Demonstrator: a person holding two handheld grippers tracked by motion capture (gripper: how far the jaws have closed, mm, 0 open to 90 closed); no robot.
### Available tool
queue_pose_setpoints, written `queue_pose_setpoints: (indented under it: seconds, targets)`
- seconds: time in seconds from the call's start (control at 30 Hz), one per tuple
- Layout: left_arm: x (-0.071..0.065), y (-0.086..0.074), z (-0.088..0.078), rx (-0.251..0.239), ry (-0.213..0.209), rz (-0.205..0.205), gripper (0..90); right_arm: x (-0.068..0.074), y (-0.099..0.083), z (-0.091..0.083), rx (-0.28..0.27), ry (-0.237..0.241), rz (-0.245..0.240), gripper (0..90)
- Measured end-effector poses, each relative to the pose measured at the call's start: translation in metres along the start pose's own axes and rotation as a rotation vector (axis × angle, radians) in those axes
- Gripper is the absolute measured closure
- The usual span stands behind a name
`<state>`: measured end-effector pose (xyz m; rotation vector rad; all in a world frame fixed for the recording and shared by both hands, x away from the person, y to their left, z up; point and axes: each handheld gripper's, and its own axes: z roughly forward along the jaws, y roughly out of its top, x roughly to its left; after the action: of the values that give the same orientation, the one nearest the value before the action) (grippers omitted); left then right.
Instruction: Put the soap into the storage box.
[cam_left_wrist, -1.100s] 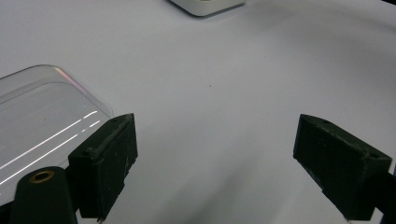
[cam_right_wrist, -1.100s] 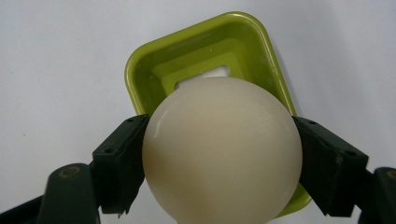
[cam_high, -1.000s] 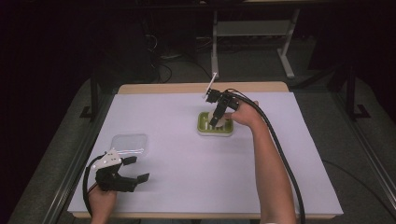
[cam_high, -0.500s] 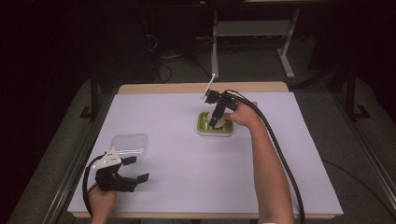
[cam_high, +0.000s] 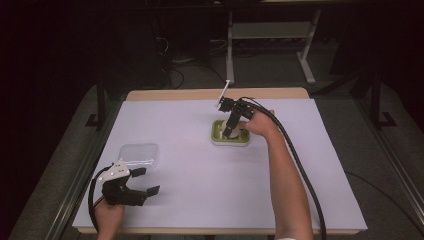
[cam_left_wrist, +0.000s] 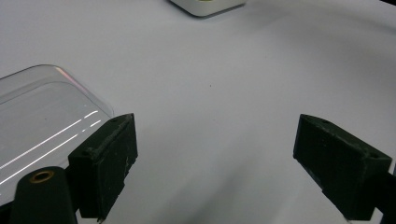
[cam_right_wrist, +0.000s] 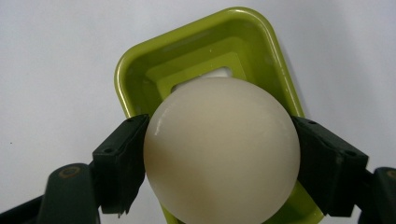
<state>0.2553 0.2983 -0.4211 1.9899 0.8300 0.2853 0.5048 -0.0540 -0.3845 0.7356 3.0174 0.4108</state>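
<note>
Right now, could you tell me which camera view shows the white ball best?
The right gripper view: the white ball looms large between the right gripper pads, above the green tray. The high view shows it as a small pale spot.

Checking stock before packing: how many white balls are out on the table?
1. The white ball sits clamped in the right tongs directly above the green tray. The ball hides part of the tray's floor, so another could lie under it.
</note>
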Motion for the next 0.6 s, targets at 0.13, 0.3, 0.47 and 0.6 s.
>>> queue_pose_setpoints:
  seconds: [0.13, 0.3, 0.47, 0.6]
  targets:
    - [0.0000, 0.0000, -0.0001, -0.001, 0.000, 0.000, 13.1, 0.0002, 0.0002, 0.0006, 0.002, 0.004, 0.002, 22.5]
    - [-0.0001, 0.0000, -0.0001, 0.000, 0.000, 0.000, 13.1, 0.0002, 0.0002, 0.0010, 0.003, 0.004, 0.002, 22.5]
    - [0.0000, -0.0001, -0.0001, 0.000, 0.000, 0.000, 13.1, -0.0003, 0.0000, 0.0013, 0.005, 0.006, 0.004, 22.6]
    - [-0.0001, 0.0000, -0.0002, -0.001, 0.000, 0.000, 13.1, -0.0001, 0.0001, 0.0020, 0.007, 0.005, 0.005, 22.5]
